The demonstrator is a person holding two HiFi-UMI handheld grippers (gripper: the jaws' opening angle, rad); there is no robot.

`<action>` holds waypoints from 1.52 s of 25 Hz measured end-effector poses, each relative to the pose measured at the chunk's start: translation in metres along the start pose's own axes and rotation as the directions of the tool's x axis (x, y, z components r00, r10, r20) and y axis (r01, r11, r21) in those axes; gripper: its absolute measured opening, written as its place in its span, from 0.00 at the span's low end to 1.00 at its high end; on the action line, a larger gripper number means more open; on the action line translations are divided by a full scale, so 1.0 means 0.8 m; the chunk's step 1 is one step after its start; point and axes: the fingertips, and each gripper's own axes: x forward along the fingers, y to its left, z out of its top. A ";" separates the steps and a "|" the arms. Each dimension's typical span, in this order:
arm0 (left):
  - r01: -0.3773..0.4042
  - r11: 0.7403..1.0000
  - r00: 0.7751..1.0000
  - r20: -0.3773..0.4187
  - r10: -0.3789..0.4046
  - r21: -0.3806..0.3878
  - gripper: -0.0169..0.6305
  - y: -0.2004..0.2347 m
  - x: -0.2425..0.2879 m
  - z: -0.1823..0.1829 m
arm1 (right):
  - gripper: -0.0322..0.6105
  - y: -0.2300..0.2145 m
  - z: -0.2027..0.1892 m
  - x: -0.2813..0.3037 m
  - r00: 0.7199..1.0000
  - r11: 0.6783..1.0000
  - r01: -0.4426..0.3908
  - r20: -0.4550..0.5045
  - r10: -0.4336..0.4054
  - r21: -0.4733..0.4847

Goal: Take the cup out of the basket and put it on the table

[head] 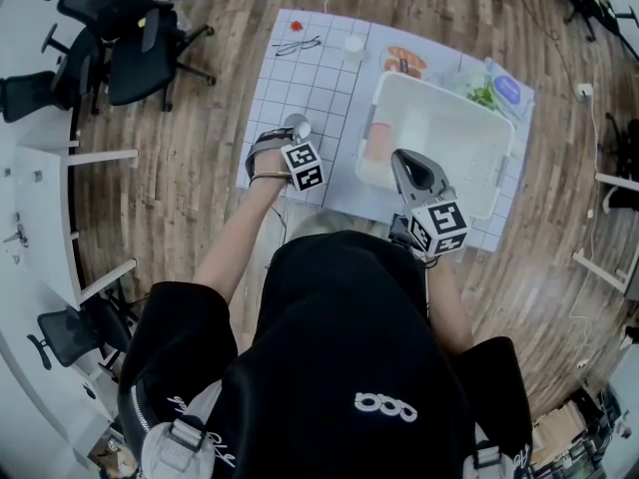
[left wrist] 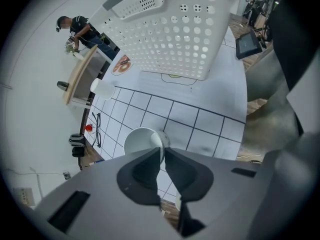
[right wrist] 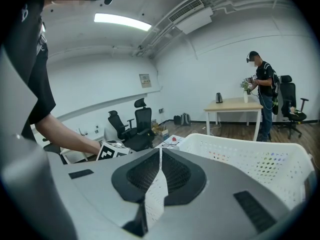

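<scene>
A white cup [head: 298, 125] sits low at the grid mat [head: 300, 73], left of the white perforated basket [head: 449, 86]. My left gripper [head: 292, 135] is shut on it. In the left gripper view the cup [left wrist: 140, 140] has its rim wall pinched between the two pads of that gripper [left wrist: 162, 153], with the basket [left wrist: 170, 39] behind it. Whether the cup's base rests on the mat I cannot tell. My right gripper [head: 399, 158] hangs over the basket's near edge, shut and holding nothing. In the right gripper view its jaws [right wrist: 160, 151] meet, with the basket [right wrist: 250, 159] to the right.
An orange-pink item [head: 377, 146] lies inside the basket. Glasses [head: 298, 45], a small red thing [head: 297, 26] and a small white lid-like object [head: 353, 48] lie at the mat's far end. Office chairs [head: 120, 38] stand at the left. A person [right wrist: 262, 91] stands at a far table.
</scene>
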 end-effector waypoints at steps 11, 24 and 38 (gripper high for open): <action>-0.045 0.969 0.985 0.148 0.083 -0.243 0.05 0.008 -0.076 0.005 | 0.10 -0.013 0.007 -0.025 1.000 1.000 0.001 0.025 0.000 -0.013; 0.417 0.730 0.482 0.813 0.328 -0.541 0.04 0.029 -0.349 0.162 | 0.10 -0.049 0.035 -0.116 0.994 0.998 0.042 0.101 -0.037 -0.048; 0.470 0.826 0.116 0.949 0.292 -0.312 0.04 -0.018 -0.475 0.342 | 0.10 -0.115 0.022 -0.257 0.974 0.986 0.165 0.157 -0.162 0.000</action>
